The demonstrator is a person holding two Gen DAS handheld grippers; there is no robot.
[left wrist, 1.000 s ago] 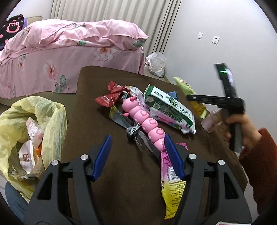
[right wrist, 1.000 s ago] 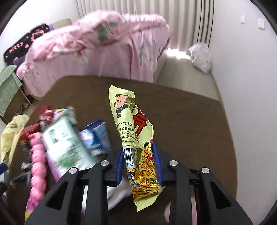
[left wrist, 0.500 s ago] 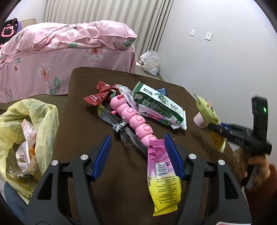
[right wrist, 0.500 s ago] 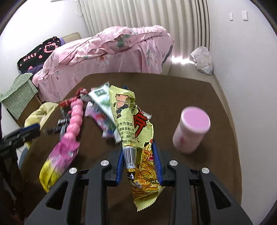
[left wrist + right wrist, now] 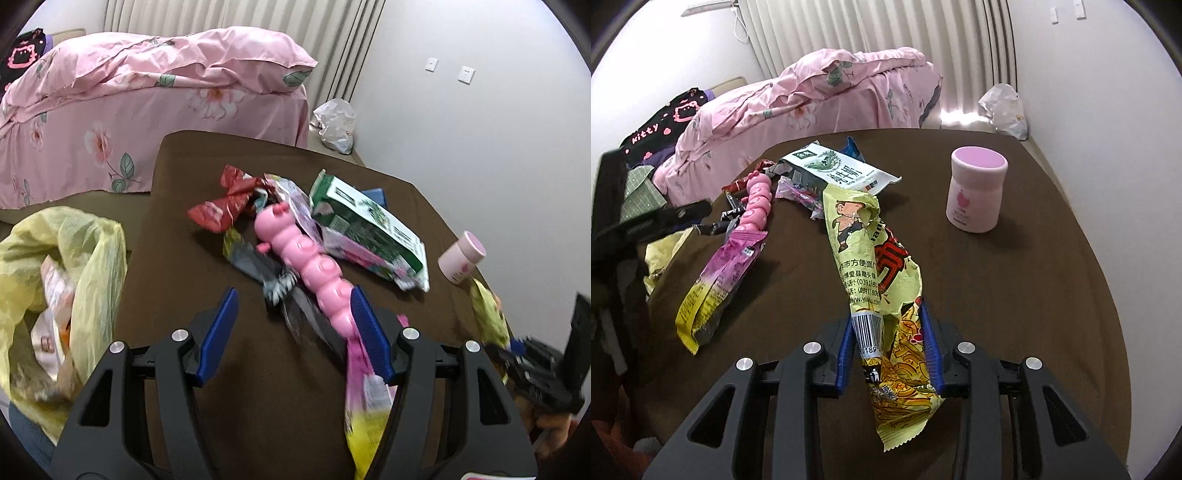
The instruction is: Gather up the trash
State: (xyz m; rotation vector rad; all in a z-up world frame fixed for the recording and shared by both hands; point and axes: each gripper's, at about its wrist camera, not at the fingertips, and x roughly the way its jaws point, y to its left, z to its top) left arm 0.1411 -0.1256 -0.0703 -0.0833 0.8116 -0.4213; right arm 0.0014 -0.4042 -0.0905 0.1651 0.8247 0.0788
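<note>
right gripper (image 5: 888, 349): jaws opening, crinkled yellow-green noodle snack wrapper (image 5: 877, 280) still between the blue pads, touching both. wrapper long axis runs near-to-far, tilted a bit left, far end over the brown table (image 5: 1052, 295), near end hangs below the jaws. left gripper (image 5: 295, 336): jaws wide apart, holding nothing, above tail of pink plastic caterpillar toy (image 5: 306, 262). pink-yellow wrapper (image 5: 365, 406) lies under its right finger. yellow plastic trash bag (image 5: 62, 280) at table's left.

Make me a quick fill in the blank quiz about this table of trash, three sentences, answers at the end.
1. The right gripper has a yellow-green ____ between its fingers.
2. The pink-lidded jar stands ____ on the brown table.
3. The open yellow trash bag hangs off the table's ____ edge in the left wrist view.

Answers: wrapper; upright; left
</note>
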